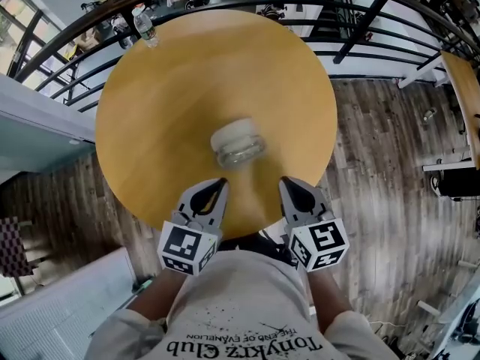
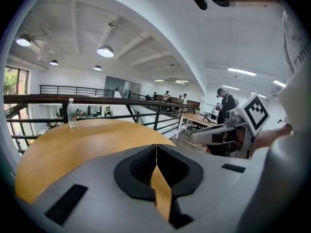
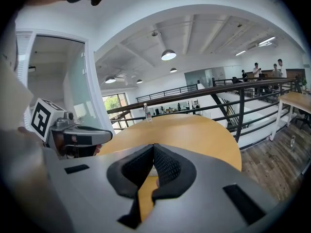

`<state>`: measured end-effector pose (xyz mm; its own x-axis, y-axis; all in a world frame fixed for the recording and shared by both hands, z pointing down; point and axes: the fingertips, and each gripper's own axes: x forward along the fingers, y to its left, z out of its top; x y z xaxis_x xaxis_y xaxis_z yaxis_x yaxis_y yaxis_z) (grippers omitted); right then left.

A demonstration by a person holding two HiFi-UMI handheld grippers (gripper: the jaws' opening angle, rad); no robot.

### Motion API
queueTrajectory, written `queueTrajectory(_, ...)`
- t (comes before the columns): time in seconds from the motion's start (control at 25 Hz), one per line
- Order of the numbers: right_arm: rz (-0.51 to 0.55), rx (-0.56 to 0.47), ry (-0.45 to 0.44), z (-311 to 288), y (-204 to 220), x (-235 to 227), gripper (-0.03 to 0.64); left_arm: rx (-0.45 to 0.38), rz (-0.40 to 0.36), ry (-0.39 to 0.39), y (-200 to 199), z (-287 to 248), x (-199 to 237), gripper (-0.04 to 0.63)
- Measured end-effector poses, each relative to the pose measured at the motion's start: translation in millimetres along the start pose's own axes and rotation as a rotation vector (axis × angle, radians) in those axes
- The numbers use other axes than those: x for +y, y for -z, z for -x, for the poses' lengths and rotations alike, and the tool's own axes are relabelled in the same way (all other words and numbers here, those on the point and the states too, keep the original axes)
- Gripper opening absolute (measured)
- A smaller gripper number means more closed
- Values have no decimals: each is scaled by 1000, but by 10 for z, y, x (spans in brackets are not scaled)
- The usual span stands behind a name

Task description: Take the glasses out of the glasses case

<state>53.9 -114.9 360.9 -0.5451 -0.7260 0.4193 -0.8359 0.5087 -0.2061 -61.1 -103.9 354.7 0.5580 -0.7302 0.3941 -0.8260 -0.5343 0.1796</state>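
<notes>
Glasses case (image 1: 238,144): pale, translucent, rounded oblong, lying mid-way across the round tan wooden table (image 1: 165,111); contents unreadable. Left gripper (image 1: 221,181) and right gripper (image 1: 285,180), grey with ribbed black pads, over the near edge, apart from the case; both jaws pressed together, empty. Clear water bottle (image 1: 145,25) upright at far-left rim. Black railing (image 1: 360,21) beyond.

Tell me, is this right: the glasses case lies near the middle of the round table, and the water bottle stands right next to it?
Not quite. The glasses case does lie near the middle of the round table, but the water bottle stands well apart from it, at the table's far edge. The head view shows this.
</notes>
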Motion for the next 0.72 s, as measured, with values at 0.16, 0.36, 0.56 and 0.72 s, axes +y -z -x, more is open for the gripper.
queueTrajectory(0.16,-4,18,-8,-96,21,-25,25,30,4,11,70,-75,37,25)
queueTrajectory(0.36,-6,32,-9,-241,6,-84,25,50,-3,31,99,-205,112,25)
queueTrajectory(0.56,-15,62,-7,-313,93,-109,25,75,-6,44,178,-257,134,25)
queueTrajectory(0.72,-18,64,-11,-421,111,-140,25,79,-6,51,201,-339,196,25)
